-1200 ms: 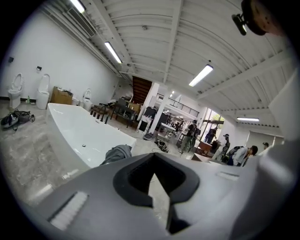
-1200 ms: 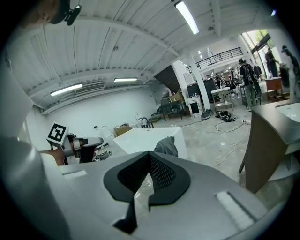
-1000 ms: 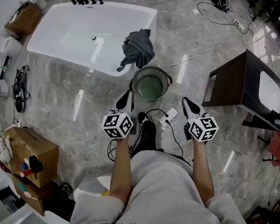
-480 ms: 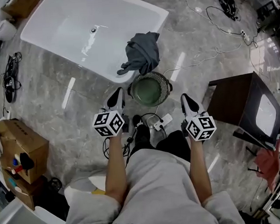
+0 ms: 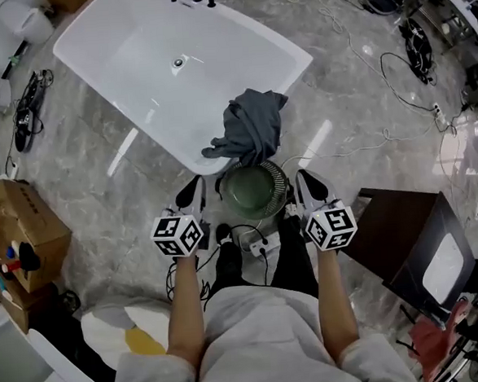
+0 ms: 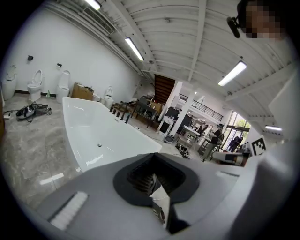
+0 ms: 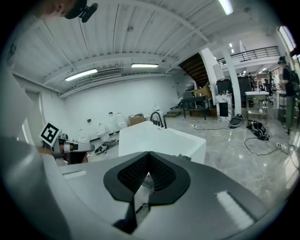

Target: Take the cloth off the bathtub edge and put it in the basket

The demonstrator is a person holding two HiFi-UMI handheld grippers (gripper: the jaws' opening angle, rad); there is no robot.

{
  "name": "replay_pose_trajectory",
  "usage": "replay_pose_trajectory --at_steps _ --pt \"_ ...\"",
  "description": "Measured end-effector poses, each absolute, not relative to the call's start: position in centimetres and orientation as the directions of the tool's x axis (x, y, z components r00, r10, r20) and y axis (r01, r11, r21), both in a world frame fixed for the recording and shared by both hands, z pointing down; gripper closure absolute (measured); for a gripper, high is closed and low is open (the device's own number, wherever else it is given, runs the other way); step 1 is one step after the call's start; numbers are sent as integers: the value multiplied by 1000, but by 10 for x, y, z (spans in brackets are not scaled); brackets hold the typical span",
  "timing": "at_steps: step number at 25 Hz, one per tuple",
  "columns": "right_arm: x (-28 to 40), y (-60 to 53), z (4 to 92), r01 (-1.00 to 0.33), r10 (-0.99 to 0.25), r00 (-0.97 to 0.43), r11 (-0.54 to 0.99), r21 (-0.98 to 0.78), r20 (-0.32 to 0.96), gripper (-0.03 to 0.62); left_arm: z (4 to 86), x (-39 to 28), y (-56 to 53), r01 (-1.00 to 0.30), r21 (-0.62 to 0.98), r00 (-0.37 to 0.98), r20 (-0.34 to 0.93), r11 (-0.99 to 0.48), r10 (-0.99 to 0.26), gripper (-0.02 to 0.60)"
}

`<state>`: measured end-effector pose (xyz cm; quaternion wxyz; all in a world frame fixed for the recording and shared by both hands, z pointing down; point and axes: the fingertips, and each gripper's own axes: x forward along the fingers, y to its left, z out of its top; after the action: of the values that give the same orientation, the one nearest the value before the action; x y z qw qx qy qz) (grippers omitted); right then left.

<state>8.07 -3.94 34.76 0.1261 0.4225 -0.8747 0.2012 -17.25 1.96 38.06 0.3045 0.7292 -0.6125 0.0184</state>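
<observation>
In your head view the cloth (image 5: 251, 128) droops over the bathtub (image 5: 299, 53) edge just beyond the basket (image 5: 285, 193) between your left claw (image 5: 192, 191) and right claw (image 5: 306, 185), likely soft and light, so pinch its bunched top; the left gripper view, then the right, shows jaws pressed together on nothing

Dark grey cloth (image 5: 252, 128) is all bunched up, draped over the near edge of the white bathtub (image 5: 158, 85) with a bit hanging outside. The round wire basket (image 5: 256, 195) sits upright on the floor right below it, just beside the tub.
</observation>
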Motion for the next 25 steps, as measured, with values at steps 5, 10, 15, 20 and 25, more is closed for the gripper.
replay_pose_trajectory --at_steps 5,10,15,20,25 --pt "77 -111 387 -731 -630 -681 616 -294 375 594 408 -148 -25 -918 394 210 415 -33 -885 523" --pt "78 -160 438 -711 -638 -703 617 -338 314 594 458 -127 -65 -945 328 166 459 -8 -873 523" --pt "61 -185 502 -650 -533 -759 657 -382 374 592 514 -114 -99 -960 276 186 497 -48 -847 523" --pt "62 -201 538 -597 -502 -802 679 -427 323 539 570 -106 -117 -959 278 210 538 -64 -816 451" --pt "67 -208 568 -526 -398 -849 693 -492 347 413 601 -78 -130 -944 245 321 543 -219 -776 311"
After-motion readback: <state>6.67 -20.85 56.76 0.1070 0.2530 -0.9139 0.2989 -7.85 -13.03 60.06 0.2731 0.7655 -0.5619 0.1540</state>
